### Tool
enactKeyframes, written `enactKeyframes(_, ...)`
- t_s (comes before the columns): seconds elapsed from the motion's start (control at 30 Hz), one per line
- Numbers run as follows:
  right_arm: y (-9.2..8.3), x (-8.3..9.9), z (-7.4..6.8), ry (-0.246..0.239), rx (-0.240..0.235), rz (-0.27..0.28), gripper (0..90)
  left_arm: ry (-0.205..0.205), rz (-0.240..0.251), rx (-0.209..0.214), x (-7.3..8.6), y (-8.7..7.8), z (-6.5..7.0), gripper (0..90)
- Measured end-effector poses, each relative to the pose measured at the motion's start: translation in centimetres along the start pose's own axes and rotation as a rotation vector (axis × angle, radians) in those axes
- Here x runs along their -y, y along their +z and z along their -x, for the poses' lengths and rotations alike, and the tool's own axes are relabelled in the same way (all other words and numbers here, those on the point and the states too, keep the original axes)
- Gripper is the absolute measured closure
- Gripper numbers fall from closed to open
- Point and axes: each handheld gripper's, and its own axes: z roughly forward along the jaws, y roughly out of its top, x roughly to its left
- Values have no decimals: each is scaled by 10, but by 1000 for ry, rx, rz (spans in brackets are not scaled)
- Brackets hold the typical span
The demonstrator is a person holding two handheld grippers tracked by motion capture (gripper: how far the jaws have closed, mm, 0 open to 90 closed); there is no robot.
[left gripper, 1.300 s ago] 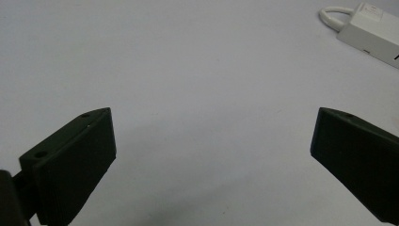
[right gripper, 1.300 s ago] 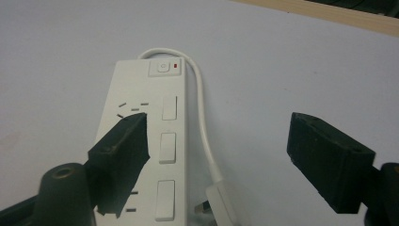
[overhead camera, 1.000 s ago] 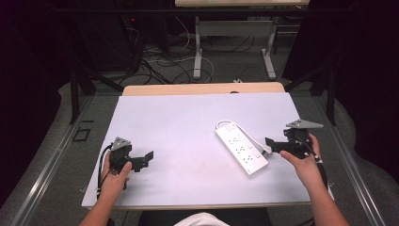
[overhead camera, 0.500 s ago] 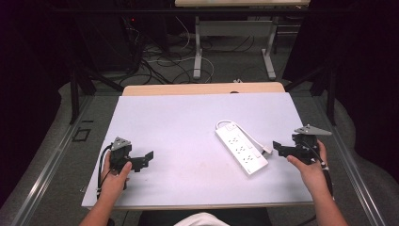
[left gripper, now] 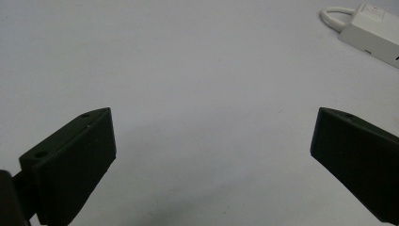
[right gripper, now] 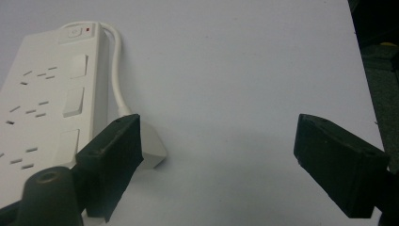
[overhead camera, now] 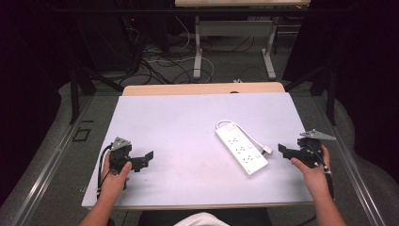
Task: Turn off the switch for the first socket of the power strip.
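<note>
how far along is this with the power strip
Barely begun. Done: nothing; the power strip lies flat on the table, plug beside it. In hand: nothing; the right claw is open nearby, the left claw open and apart. Left: gripping the strip.

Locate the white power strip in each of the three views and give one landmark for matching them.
High view: power strip lies right of centre on the table, diagonal, apart from both tools.
Left gripper view: one end at the top right corner.
Right gripper view: along the left edge, beside the left jaw.
Shared landmark: its looped white cord.
</note>
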Motion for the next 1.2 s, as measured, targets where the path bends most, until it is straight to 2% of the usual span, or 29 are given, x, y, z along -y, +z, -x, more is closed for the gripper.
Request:
enactKeyframes(0.17, 1, 6, 5, 33, 27, 8, 153, -1, 4, 2, 0, 0, 0, 7)
enactKeyframes(0.57, 7, 21, 15, 73, 47, -18, 153, 0, 3, 1, 0, 1, 0, 7)
enactKeyframes(0.63, 8, 23, 16, 66, 52, -19, 153, 0, 3, 2, 0, 1, 0, 7)
enactKeyframes(0.77, 10, 25, 16, 97, 53, -32, 153, -1, 1, 1, 0, 1, -1, 7)
enactKeyframes(1.2, 14, 28, 15, 102, 55, -50, 153, -6, 8, -2, 0, 1, -1, 7)
